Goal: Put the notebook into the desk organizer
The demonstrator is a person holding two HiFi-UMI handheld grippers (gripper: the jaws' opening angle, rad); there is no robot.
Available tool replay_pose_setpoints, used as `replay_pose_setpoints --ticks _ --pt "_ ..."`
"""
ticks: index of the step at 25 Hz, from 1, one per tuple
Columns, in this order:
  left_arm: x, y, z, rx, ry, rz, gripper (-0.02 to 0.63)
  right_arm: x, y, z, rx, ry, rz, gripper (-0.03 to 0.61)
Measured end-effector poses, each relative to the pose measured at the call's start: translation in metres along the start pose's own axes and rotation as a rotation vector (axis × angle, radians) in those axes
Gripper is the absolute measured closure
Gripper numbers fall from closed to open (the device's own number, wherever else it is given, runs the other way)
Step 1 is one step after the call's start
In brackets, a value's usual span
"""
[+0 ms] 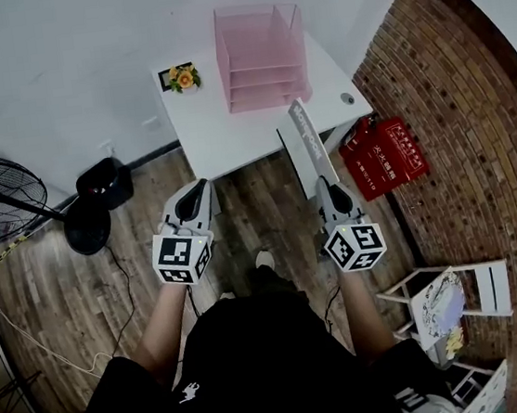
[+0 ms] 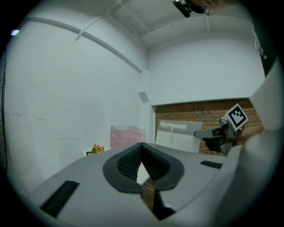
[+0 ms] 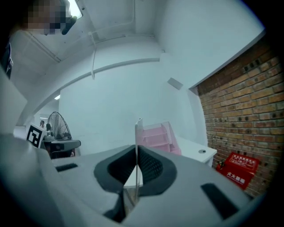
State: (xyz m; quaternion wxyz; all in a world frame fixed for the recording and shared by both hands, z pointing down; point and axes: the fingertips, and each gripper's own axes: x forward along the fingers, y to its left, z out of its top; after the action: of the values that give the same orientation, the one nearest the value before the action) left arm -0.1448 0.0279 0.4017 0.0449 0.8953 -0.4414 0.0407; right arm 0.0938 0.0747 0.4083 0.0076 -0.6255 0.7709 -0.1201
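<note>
Flat grey-and-white notebook (image 1: pixel 310 143) with "Notebook" printed on its cover is in the air, clamped at its near end by the right tool (image 1: pixel 323 184), pads pressed on both faces. It's held on edge, so the right gripper view shows only a thin vertical line (image 3: pixel 139 128) rising from the tool (image 3: pixel 136 148). My read is that an end grip leaves the whole length free to go in first. In the head view its far end overlaps the front edge of the white rectangular bench (image 1: pixel 221 131); can't tell if it's really over it. Target is the pink translucent tiered plastic organizer (image 1: pixel 261 56), at the back of the bench near the wall, well apart from the notebook. Its stepped shelves open toward the person, and nothing shows on any tier. The shelves lie flat, so I'd expect the notebook needs rolling flat before it slides in. Left tool (image 1: pixel 203 187) is closed with nothing between its pads (image 2: pixel 133 159), off to the side and clear of the notebook; it looks spare for now. Small framed picture of orange flowers (image 1: pixel 182 77) sits left of the organizer. Red plastic crate (image 1: pixel 383 153) stands on the floor by the brick wall, contents unreadable.
</note>
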Motion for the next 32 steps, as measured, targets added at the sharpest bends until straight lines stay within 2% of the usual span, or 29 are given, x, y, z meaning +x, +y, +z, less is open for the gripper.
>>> replay_pose_setpoints --ticks 8,17,25,32 --pt "0.061 0.001 0.004 0.005 0.004 0.04 0.611 0.047 -0.049 -0.002 0.005 0.044 0.042 0.568" --pt "0.119 -0.001 0.006 0.009 0.01 0.075 0.611 0.094 -0.094 -0.017 0.085 0.088 0.083 0.568" --pt "0.161 -0.005 0.006 0.012 0.027 0.1 0.611 0.129 -0.117 -0.034 0.259 0.101 0.177 0.568" --pt "0.184 -0.008 0.008 0.027 0.039 0.115 0.611 0.151 -0.135 -0.047 0.401 0.11 0.226 0.568"
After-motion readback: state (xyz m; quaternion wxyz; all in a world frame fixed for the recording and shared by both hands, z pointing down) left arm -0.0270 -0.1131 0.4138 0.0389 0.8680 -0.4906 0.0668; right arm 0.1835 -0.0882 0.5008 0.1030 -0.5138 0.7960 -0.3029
